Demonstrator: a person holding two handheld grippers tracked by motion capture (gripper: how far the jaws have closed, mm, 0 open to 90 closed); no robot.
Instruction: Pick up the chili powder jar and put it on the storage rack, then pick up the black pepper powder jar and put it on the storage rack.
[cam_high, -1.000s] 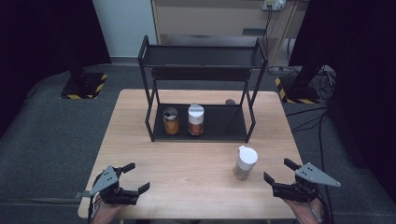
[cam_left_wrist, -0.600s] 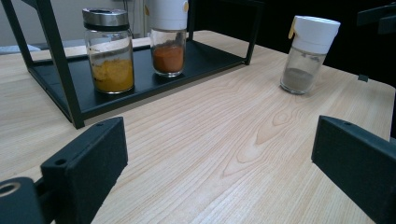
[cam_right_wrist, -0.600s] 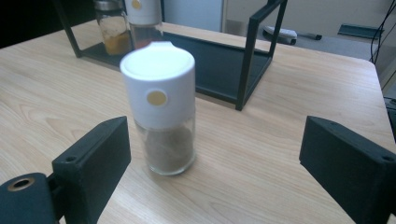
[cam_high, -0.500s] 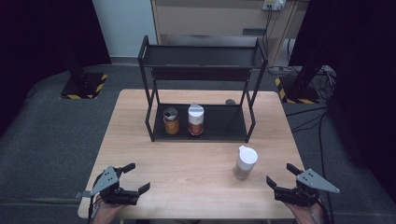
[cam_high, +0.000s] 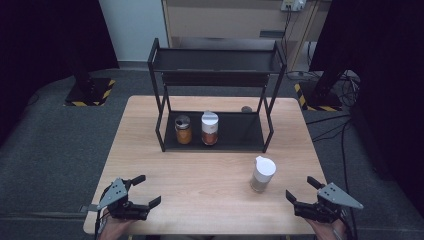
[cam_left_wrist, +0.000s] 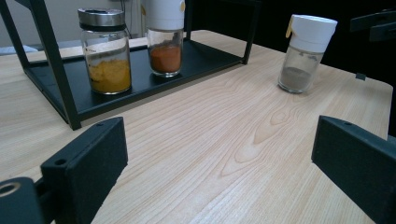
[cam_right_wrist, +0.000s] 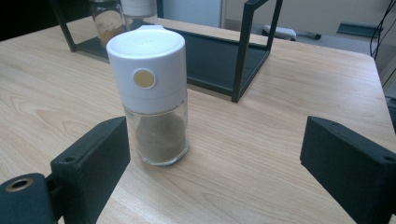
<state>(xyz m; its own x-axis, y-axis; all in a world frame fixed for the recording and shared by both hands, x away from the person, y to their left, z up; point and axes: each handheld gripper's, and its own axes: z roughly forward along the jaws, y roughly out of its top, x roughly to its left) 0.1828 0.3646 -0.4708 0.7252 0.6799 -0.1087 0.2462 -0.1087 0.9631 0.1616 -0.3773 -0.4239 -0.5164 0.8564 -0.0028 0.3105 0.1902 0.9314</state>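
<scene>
A white-capped glass shaker of grey-brown spice (cam_high: 262, 174) (cam_right_wrist: 153, 95) (cam_left_wrist: 306, 52) stands upright on the wooden table (cam_high: 210, 170), at the front right. My right gripper (cam_high: 306, 191) (cam_right_wrist: 212, 168) is open just behind it near the table's front edge; the shaker stands ahead of its left jaw, untouched. At the front left my left gripper (cam_high: 142, 190) (cam_left_wrist: 219, 172) is open over bare wood. On the bottom shelf of a black two-tier rack (cam_high: 215, 137) (cam_left_wrist: 60, 79) stand a jar of yellow spice (cam_high: 183, 130) (cam_left_wrist: 106, 50) and a white-capped jar of orange-red spice (cam_high: 209, 128) (cam_left_wrist: 165, 37).
A small dark object (cam_high: 246, 108) lies on the table behind the rack's right side. The rack's top shelf (cam_high: 215, 62) holds nothing. Around the table is dark carpet, with cables (cam_high: 335, 132) on the right and stand bases with yellow-black tape (cam_high: 90, 92).
My right gripper has drifted slightly to the right and toward the table's front edge. The left gripper, the shaker and the jars have not moved.
</scene>
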